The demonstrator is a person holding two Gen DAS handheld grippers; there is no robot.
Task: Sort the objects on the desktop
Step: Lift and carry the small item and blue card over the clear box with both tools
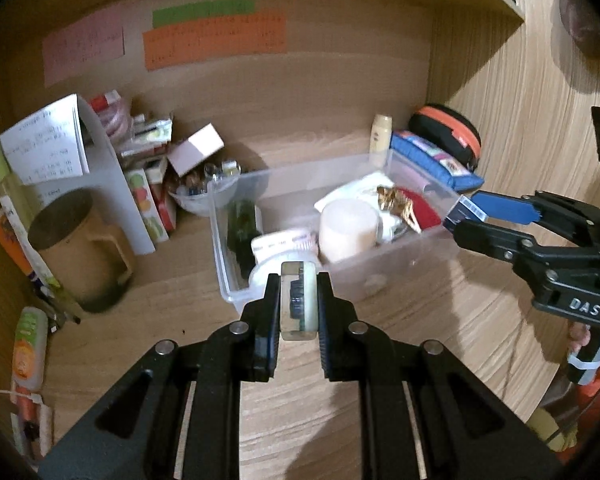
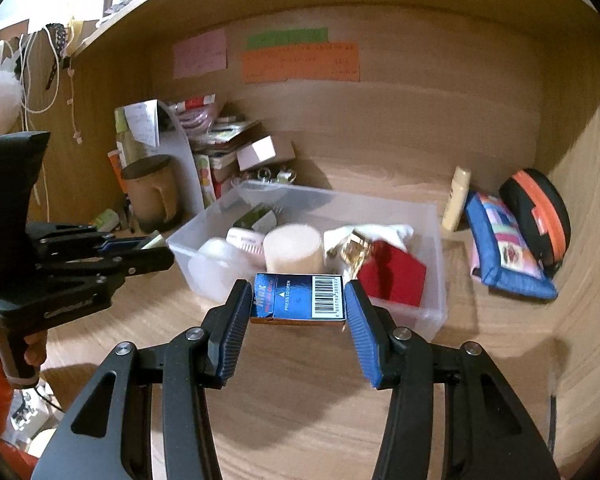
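My left gripper (image 1: 299, 304) is shut on a small clear flat case (image 1: 298, 300) with something dark inside, held above the desk just in front of the clear plastic bin (image 1: 412, 256). My right gripper (image 2: 298, 300) is shut on a small blue box (image 2: 299, 299) with a barcode, also raised in front of the bin (image 2: 436, 272). From the left wrist view the right gripper (image 1: 466, 216) with the blue box (image 1: 469, 207) hangs over the bin's right end. The bin holds a pale cylinder (image 2: 294, 250), a red box (image 2: 394, 276), a gold wrapper (image 2: 354, 252) and white items.
A tan mug (image 1: 82, 248), leaning papers and small boxes crowd the left of the desk alcove. A blue pouch (image 2: 500, 252), a black and orange case (image 2: 538, 216) and a cream bottle (image 2: 456, 198) lie right of the bin. Coloured notes hang on the back wall.
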